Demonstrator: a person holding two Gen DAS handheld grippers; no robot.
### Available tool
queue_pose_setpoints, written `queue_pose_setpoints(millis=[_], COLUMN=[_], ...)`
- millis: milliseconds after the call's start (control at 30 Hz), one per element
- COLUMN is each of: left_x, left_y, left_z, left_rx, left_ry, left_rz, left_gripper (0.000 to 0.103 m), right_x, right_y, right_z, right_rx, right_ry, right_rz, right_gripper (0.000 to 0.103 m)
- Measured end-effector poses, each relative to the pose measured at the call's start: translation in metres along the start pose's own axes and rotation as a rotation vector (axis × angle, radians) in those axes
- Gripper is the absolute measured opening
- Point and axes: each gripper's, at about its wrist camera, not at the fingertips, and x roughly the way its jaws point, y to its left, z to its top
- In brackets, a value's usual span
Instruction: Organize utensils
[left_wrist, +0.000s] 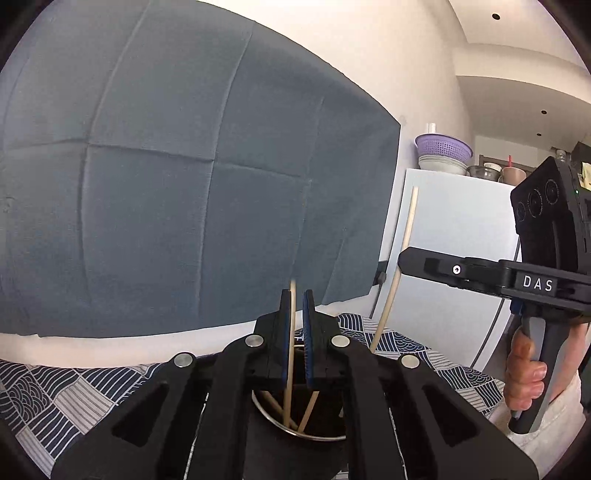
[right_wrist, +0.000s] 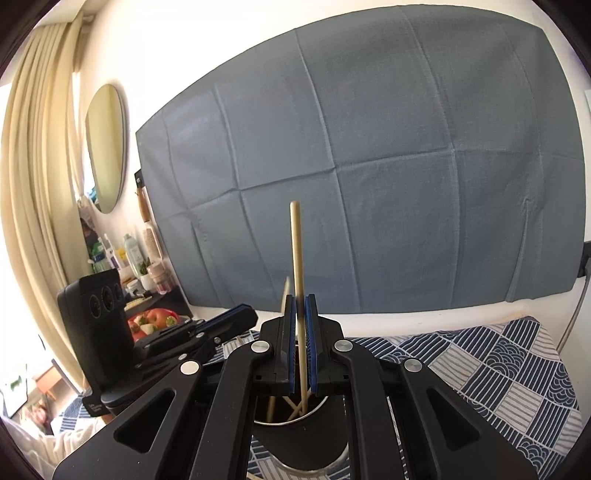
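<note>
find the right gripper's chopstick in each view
Left wrist view: the chopstick stands at right, held in the right gripper, its lower end angling down toward the cup.
Right wrist view: centre, upright between the blue pads, tip above, foot in the cup.
Shared landmark: the grey cloth on the wall.

Black tongs (left_wrist: 296, 314), blue pads (left_wrist: 307, 332)
</note>
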Motion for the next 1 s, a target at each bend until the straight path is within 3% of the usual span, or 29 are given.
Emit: queue_pose_setpoints(millis=[33,67,100,167,200,233,267,400,733,1000], left_x=[-0.004,-0.009,-0.015,-0.028,-0.033,-0.041,-0.046,-0.065,-0.101,-0.112], left_y=[0.0,0.001,0.003,0.007,0.01,0.014,0.017,0.029,0.05,0.055], left_z=[0.001,0.001,0.002,0.003,0.005,0.005,0.006,0.009,-0.014,-0.039], left_rx=[0.009,0.017,0.024,0.021,0.014,0.01,0.01,0.01,-0.02,-0.057], left_ry=[0.0,-0.003,-0.01,-0.025,-0.034,-0.043,-0.047,-0.021,0.087,0.173], left_rz=[0.02,0.043,0.062,0.102,0.123,0.144,0.168,0.223,0.288,0.276], left_gripper=[0.023,0.042,0.054,0.069,0.079,0.083,0.089,0.096,0.097,0.097], right_x=[-0.001,-0.003,-0.005,-0.01,-0.014,-0.018,-0.022,-0.033,-0.039,-0.034], right_y=[0.002,0.003,0.005,0.008,0.009,0.012,0.015,0.022,0.035,0.044], right_z=[0.0,-0.001,-0.001,0.0,0.0,-0.001,-0.001,-0.004,-0.03,-0.056], right_rx=[-0.008,-0.014,-0.017,-0.025,-0.033,-0.045,-0.056,-0.051,-0.05,-0.074], right_ry=[-0.006,-0.011,-0.013,-0.023,-0.032,-0.046,-0.054,-0.05,0.018,0.08], right_rz=[-0.01,-0.02,-0.026,-0.057,-0.076,-0.09,-0.1,-0.06,-0.053,-0.074], right_gripper=[0.007,0.007,0.01,0.035,0.057,0.066,0.066,0.087,0.089,0.091])
